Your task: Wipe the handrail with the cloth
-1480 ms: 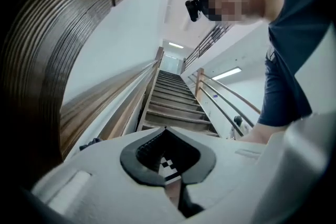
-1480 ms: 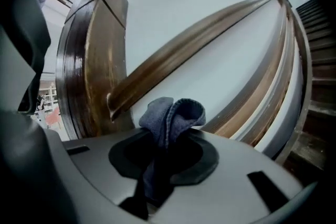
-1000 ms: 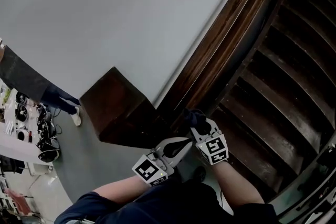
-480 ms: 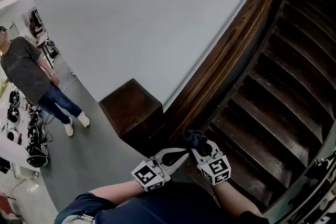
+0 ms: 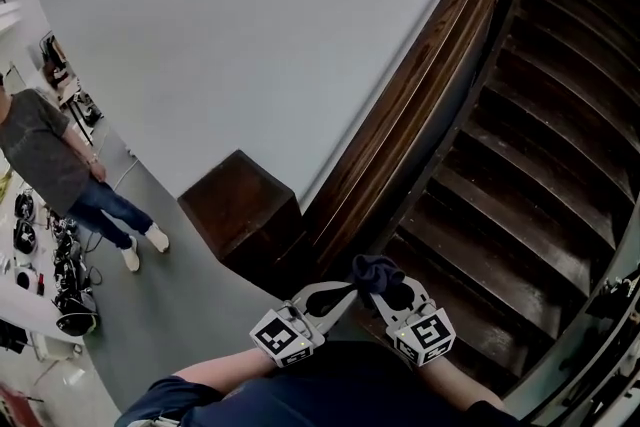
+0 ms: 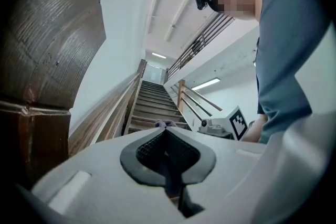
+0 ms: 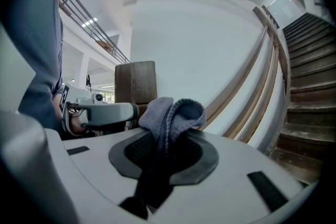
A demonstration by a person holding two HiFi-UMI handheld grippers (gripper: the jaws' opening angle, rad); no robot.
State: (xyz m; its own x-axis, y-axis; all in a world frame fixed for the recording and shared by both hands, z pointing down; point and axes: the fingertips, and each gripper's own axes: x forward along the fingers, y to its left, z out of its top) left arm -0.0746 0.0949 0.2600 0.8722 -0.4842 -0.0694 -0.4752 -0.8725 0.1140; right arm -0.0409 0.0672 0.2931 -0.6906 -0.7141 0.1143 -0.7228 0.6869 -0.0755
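Pinching a bunched fold, the right gripper [image 7: 167, 140] clamps the cloth [image 7: 170, 113] at 6 o'clock, near the handrail [image 5: 420, 80] that climbs toward 1. The left gripper [image 6: 166, 131] is closed on nothing. The cloth looks soft and light, so a deep grip seems best.

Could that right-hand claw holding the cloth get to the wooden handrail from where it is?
Probably yes: the right gripper, shut on the grey-blue cloth, sits close by the dark wooden handrail, with nothing between them.
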